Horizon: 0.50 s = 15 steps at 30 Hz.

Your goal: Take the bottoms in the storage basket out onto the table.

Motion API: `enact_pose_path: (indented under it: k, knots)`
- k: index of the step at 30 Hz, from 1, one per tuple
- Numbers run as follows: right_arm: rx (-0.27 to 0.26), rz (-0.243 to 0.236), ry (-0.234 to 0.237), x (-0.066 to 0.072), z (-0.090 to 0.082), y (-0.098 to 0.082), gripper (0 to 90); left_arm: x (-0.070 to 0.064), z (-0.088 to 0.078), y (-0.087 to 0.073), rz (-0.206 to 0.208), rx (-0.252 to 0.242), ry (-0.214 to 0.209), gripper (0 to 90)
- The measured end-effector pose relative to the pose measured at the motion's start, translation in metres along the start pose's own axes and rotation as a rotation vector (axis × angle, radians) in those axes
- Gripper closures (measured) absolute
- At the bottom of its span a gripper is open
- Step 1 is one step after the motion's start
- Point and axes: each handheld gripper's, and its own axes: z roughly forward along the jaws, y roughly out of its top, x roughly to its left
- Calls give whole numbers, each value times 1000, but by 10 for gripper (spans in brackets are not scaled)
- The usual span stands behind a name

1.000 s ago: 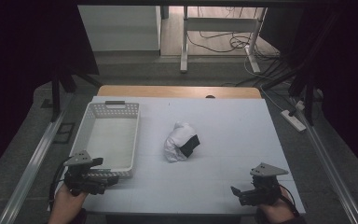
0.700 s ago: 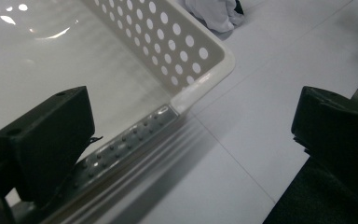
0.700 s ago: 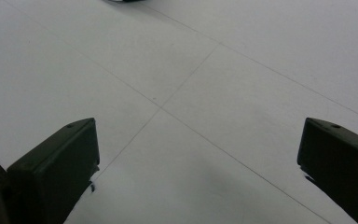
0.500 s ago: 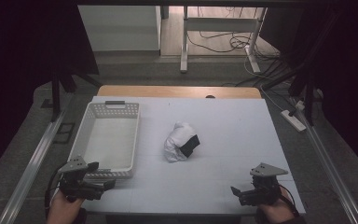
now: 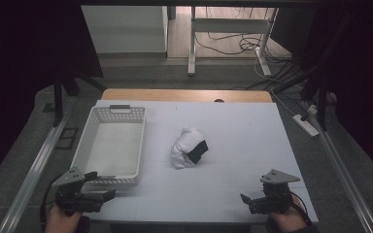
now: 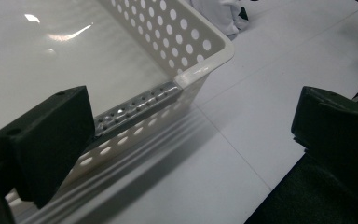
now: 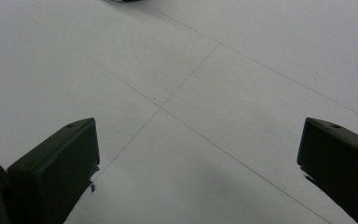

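Right now both grippers sit low at the near edge of the table (image 5: 252, 126), each held by a hand; the left gripper (image 5: 99, 196) hangs just at the near corner of the white basket (image 5: 109, 114), its jaws spread wide with nothing between them; in the left gripper view the basket's perforated rim (image 6: 200, 70) lies just ahead of the jaws, which suggests to me it is lined up to steady or take hold of that rim. Over on the other side the right gripper (image 5: 245, 200) rests close above bare tabletop, jaws likewise wide apart and empty; it points inward toward the middle. The bundle of white cloth with a black patch (image 5: 188, 148) lies mid-table, just beside the basket's right wall but apart from it, and well apart from both grippers; my guess is it is meant for the basket, which stands empty and handy on the left; nothing has been grasped yet.
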Motion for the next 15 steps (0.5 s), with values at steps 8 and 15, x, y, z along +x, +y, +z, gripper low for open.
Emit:
enact_pose_path:
  k: [8,15]
  knots:
    - [0,0,0,0,0,0,0,3,-4,-10,-25,8,-2,0]
    - [0,-2,-1,0,0,0,0,6,-6,-19,-41,20,1,0]
